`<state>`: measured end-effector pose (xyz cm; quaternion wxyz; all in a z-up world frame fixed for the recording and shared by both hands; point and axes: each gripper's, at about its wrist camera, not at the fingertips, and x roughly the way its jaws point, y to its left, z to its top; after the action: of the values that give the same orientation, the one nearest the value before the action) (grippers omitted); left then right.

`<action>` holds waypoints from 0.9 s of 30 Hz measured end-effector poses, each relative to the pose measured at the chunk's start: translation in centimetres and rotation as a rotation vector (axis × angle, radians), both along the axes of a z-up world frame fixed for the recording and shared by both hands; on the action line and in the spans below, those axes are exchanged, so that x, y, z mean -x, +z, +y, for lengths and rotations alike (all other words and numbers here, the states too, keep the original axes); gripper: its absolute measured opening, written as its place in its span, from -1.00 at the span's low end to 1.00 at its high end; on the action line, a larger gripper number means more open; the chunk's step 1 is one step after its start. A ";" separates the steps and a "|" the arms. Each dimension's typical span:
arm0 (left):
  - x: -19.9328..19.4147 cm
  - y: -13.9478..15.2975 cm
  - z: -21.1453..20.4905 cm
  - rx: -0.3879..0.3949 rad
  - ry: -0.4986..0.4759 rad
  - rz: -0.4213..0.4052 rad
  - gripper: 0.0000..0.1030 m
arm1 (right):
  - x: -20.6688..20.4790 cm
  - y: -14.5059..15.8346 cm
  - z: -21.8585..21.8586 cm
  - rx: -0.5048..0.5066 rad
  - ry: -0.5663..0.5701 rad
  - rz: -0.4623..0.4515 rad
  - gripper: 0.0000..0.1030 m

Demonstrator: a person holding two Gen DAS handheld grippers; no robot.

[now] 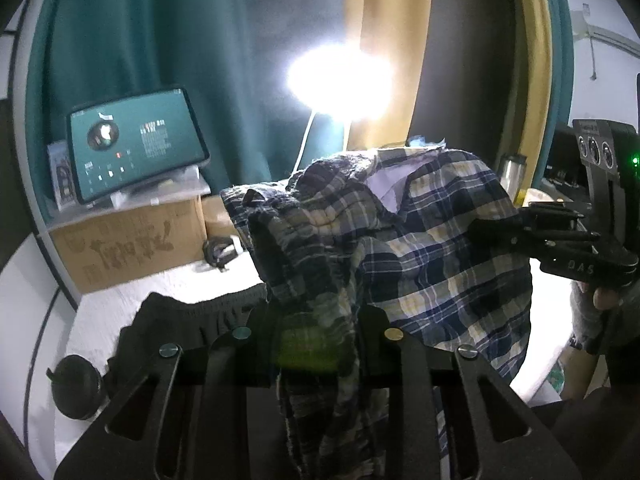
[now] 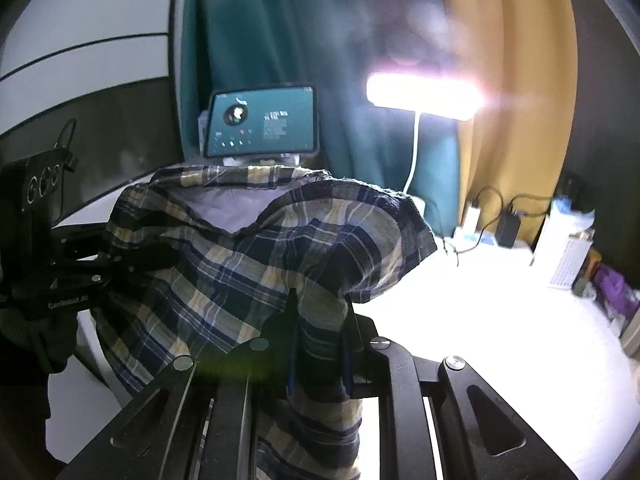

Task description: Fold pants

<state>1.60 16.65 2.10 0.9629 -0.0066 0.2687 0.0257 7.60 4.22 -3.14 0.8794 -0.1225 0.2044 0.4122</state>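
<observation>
Right gripper (image 2: 320, 340): your jaws are clamped on a bunched fold of the plaid pants (image 2: 248, 248), low in the middle of the view.
Plaid pants: you hold them raised off the white table (image 2: 500, 320), and the blue, yellow and white check cloth drapes leftward; a pale lining shows at the top.
Left gripper (image 2: 116, 258): it comes in from your left edge, its tips buried in the cloth.
Tablet (image 2: 260, 122): it stands upright behind the pants, before a teal curtain (image 2: 280, 20).
Lamp (image 2: 424, 94): it glares at your upper right.
</observation>
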 end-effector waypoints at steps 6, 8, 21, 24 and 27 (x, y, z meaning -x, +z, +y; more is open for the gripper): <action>-2.3 -1.7 1.2 0.015 -0.004 0.056 -0.48 | -2.5 -1.9 1.3 0.010 -0.020 0.049 -0.68; -3.1 -2.2 1.5 0.023 -0.008 0.073 -0.48 | -3.5 -2.5 1.7 0.012 -0.028 0.069 -0.68; -8.2 -6.4 4.2 0.091 0.007 0.222 -0.45 | -9.6 -7.9 4.1 0.060 -0.042 0.227 -0.68; -8.8 -7.5 4.6 0.100 0.014 0.261 -0.44 | -10.7 -9.3 4.5 0.073 -0.044 0.270 -0.68; -9.4 -8.3 4.9 0.110 0.021 0.289 -0.40 | -11.5 -10.0 4.5 0.074 -0.052 0.297 -0.68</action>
<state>10.98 21.57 -6.17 0.9120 -0.0585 0.4055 0.0215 19.11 8.69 -13.13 0.8447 -0.0873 0.3503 0.3952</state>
